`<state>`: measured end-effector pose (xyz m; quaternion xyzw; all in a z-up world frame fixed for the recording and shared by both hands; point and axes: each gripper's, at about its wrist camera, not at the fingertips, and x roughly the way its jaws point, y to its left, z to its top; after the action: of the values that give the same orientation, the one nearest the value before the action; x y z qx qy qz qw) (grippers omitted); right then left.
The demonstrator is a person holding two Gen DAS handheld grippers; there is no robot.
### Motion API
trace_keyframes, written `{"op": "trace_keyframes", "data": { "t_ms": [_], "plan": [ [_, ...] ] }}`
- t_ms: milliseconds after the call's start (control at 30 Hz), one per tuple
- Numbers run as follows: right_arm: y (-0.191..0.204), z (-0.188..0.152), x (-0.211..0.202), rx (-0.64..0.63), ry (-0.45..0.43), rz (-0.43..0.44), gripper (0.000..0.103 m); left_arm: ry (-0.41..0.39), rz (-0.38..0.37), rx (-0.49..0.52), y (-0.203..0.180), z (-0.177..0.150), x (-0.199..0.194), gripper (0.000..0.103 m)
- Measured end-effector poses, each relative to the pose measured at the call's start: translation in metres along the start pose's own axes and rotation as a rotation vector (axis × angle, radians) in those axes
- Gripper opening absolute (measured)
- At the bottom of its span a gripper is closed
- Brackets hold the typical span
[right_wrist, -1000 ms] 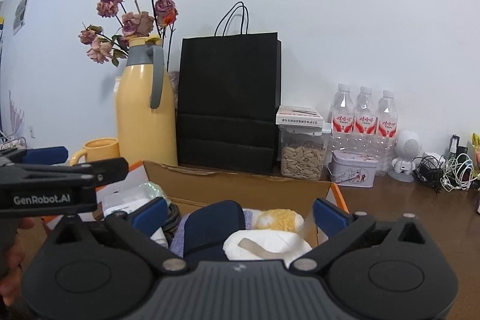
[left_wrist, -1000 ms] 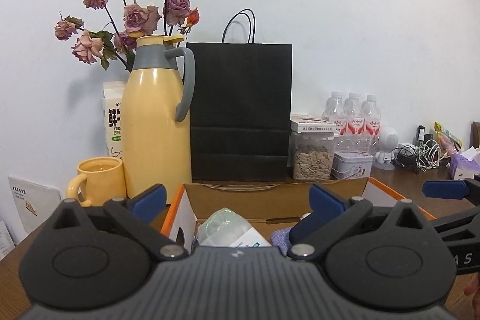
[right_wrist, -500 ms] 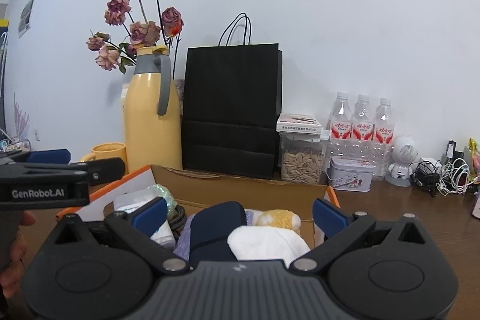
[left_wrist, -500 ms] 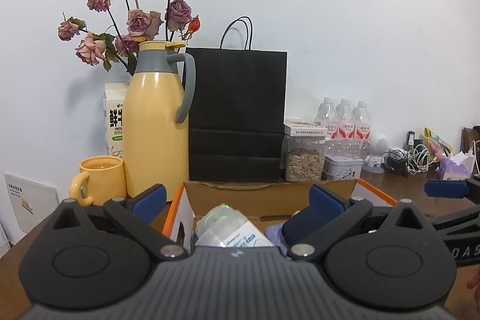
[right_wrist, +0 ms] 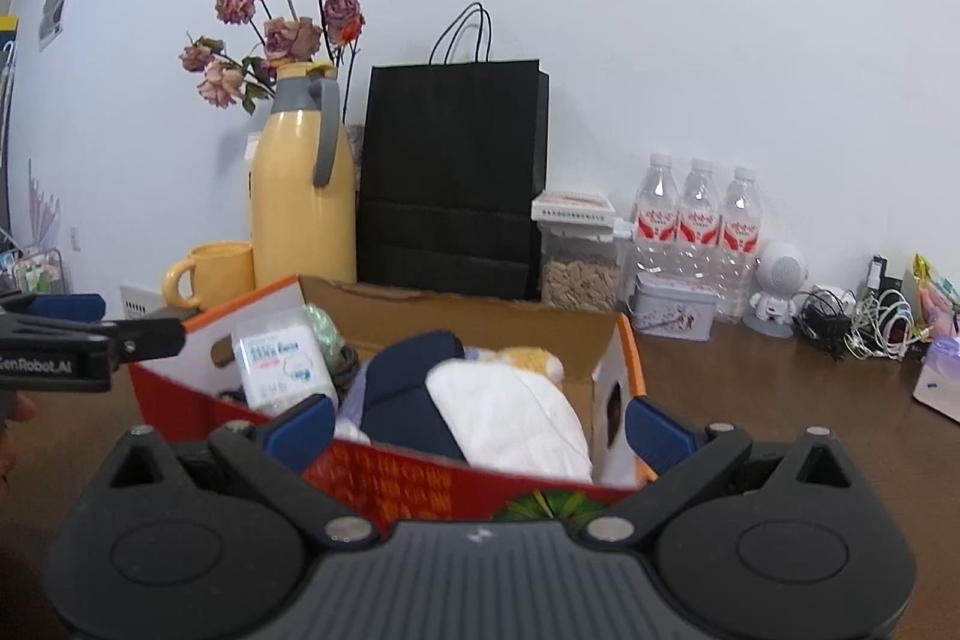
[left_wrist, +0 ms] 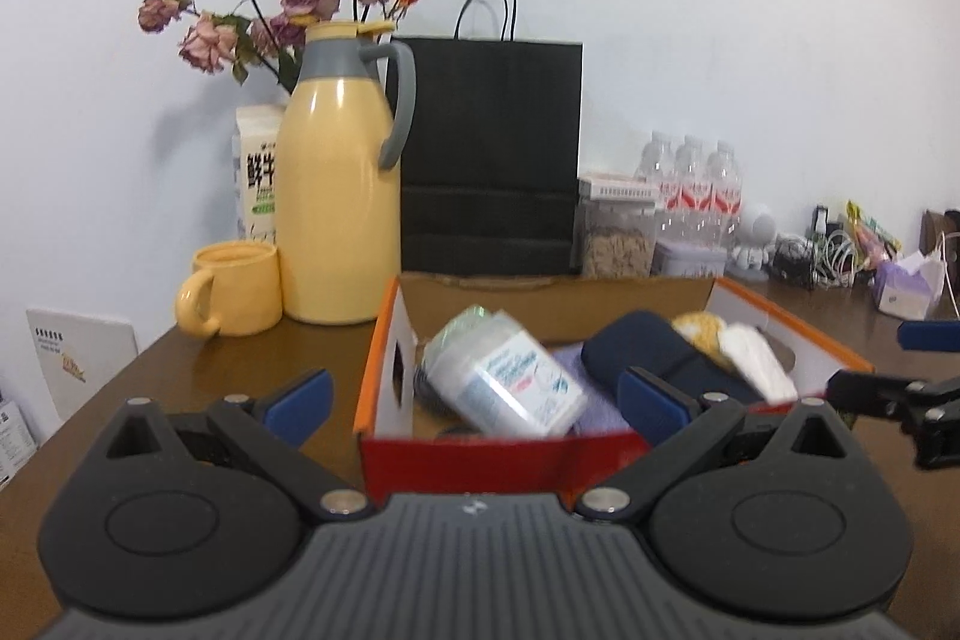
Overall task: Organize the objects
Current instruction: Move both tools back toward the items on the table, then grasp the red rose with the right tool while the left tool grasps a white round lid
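The left gripper (left_wrist: 474,394) is held with its blue-padded fingers spread wide and nothing between them, just short of the near red wall of the cardboard box (left_wrist: 480,454). The right gripper (right_wrist: 480,421) is likewise spread and empty, set before the same wall towards the box's right end, with its right pad (right_wrist: 657,433) beside the end panel with the round hole.

Inside the box, a plastic-wrapped pack with a white and blue label (left_wrist: 507,379) is seen lying tilted at the left. A dark navy pouch (right_wrist: 408,394) lies in the middle, a folded white cloth (right_wrist: 510,418) rests against it on the right, and a yellow knitted item (right_wrist: 528,358) is tucked behind.

The pack is judged to be light and soft but slippery in its film; it would best be pinched across its short sides, not on the rounded end. The pouch looks padded and yielding, so a hold across its narrow width should serve. The cloth is limp and would sag or unfold if taken by an edge; a pinch at a bunched fold is advised. The box itself is stiff cardboard, but its thin walls may flex if gripped by the rim.

Behind the box, a yellow thermos jug (left_wrist: 339,208) and a yellow mug (left_wrist: 231,286) stand on the brown table (left_wrist: 240,370).
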<state>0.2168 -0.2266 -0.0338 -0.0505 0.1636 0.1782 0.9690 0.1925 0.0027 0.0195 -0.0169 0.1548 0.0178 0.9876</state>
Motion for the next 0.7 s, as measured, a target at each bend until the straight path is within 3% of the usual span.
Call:
{"op": "trace_keyframes", "data": {
  "t_ms": [200, 433, 500, 700],
  "plan": [
    [-0.003, -0.016, -0.015, -0.014, 0.047, 0.013, 0.103, 0.060, 0.008, 0.000, 0.006, -0.013, -0.009, 0.103],
    [0.024, -0.025, -0.012, -0.087, 0.122, 0.109, 0.102, 0.080, 0.021, -0.008, 0.011, -0.023, -0.018, 0.103],
    [0.034, -0.026, -0.005, -0.106, 0.145, 0.138, 0.097, 0.089, 0.022, -0.014, 0.013, -0.025, -0.018, 0.103],
    [0.051, -0.026, 0.029, -0.091, 0.225, 0.147, 0.069, 0.099, 0.011, -0.029, 0.017, -0.029, -0.016, 0.103]
  ]
}}
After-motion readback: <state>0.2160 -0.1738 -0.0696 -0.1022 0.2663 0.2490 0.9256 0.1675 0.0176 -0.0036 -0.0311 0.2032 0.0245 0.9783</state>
